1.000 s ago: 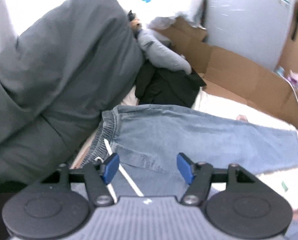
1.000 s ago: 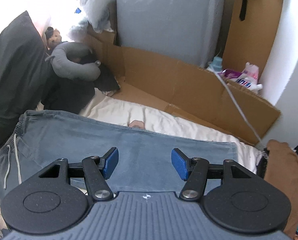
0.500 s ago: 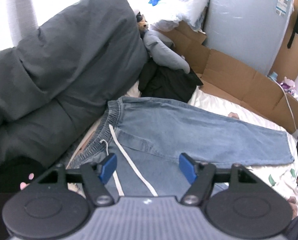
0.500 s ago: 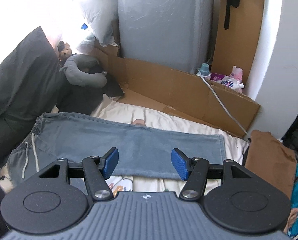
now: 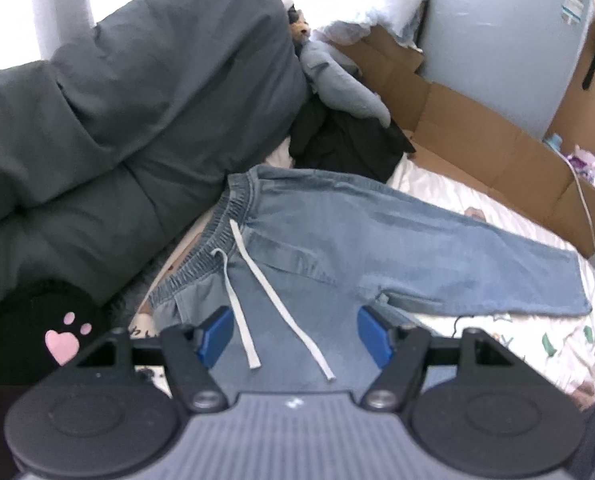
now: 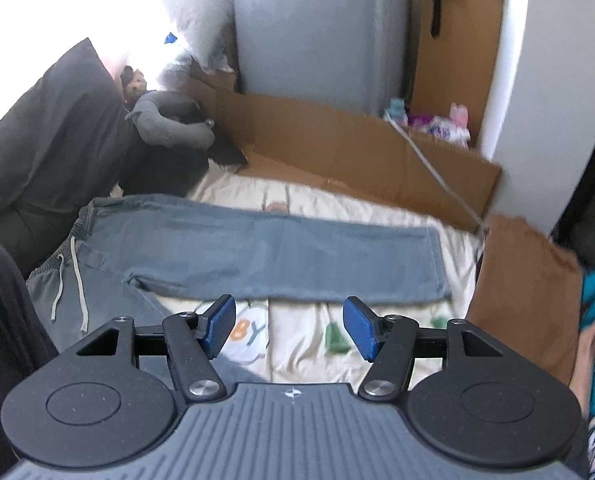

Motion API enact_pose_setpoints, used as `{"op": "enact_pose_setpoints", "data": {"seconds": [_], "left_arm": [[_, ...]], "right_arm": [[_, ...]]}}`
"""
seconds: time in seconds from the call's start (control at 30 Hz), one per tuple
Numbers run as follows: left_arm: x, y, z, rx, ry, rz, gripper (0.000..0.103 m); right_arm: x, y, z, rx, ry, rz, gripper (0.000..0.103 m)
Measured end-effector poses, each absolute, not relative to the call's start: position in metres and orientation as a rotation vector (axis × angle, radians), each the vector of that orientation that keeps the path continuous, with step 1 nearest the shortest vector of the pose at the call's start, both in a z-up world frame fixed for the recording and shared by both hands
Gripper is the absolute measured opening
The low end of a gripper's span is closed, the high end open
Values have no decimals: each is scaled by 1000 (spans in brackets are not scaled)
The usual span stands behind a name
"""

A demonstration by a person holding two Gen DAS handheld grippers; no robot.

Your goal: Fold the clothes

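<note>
Lit by strong daylight from the upper left, blown out to plain white behind the dark grey pillow in both views, with only soft, shallow shadows under the folds of the jeans. Sharp in the left wrist view apart from mild softness at the far cardboard; smeared by motion blur across the whole right wrist view, worst at the right edge. Bent by fisheye curvature throughout, with black vignette in the corners.
</note>
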State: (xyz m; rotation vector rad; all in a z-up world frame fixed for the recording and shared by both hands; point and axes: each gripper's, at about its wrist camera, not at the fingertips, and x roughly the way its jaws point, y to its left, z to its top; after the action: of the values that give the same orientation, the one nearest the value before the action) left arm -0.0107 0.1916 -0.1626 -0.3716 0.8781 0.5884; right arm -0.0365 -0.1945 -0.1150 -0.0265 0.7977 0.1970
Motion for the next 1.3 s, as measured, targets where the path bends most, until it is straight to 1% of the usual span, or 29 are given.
{"op": "enact_pose_setpoints", "data": {"seconds": [0.13,0.2,0.27,0.43,0.67,0.77,1.07,1.17,1.3], "left_arm": [[-15,195,-171,-412,882,606,71],[-18,199,-178,-448,888,619,65],[-21,201,-186,-479,901,624,64],[-25,200,-208,-487,952,657,64],[-26,197,-243,-496,1014,684,64],[-24,198,-258,-516,1041,694,64],[-11,191,-298,-540,1131,691,64],[-10,189,-307,-595,1138,702,64],[-9,184,-314,-647,1129,719,64]], "right_arm": [[-45,-196,-149,1,849,192,67],[-47,-197,-165,6,873,192,67],[-50,-197,-179,1,896,209,66],[-56,-200,-208,-36,928,231,66],[-60,-203,-250,0,997,264,66],[-59,-200,-263,20,1048,299,66],[-52,-185,-294,-22,1117,349,66],[-50,-177,-311,-59,1167,373,65],[-52,-174,-329,-42,1202,403,63]]}}
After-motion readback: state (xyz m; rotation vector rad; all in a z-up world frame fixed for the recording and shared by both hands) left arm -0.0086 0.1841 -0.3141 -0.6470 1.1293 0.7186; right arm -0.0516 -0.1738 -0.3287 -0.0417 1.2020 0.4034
